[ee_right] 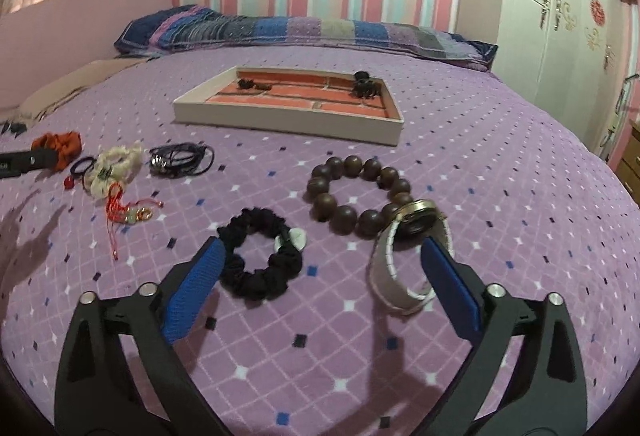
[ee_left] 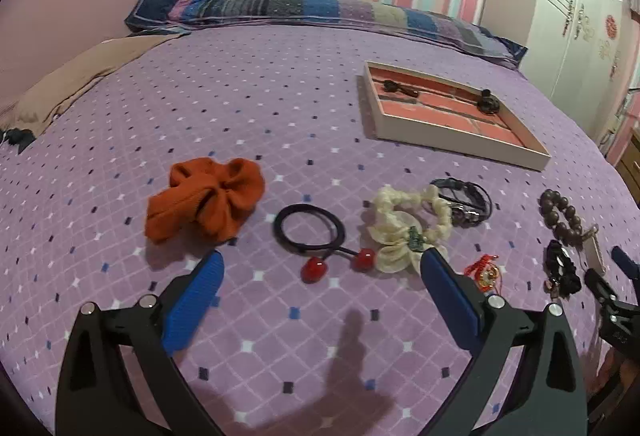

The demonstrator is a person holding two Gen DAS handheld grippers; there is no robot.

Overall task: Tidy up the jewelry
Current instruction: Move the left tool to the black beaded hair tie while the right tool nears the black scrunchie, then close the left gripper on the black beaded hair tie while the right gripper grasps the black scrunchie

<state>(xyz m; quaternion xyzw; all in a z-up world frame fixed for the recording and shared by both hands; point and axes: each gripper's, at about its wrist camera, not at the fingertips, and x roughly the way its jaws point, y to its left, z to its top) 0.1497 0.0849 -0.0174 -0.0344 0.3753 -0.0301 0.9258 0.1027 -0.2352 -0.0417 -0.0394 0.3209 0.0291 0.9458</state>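
My left gripper hangs open low over the purple bedspread, with nothing between its blue pads. Just past its tips lie a black hair tie with two red beads, an orange scrunchie and a cream scrunchie. My right gripper is also open. A black scrunchie lies by its left finger and a watch with a pale strap by its right finger. A brown bead bracelet lies just beyond. The white tray with a brick-pattern floor holds two dark items.
Dark cord bracelets and a red string charm lie between the two groups. The tray sits further up the bed. A patchwork pillow lies at the head, and a white wardrobe stands on the right.
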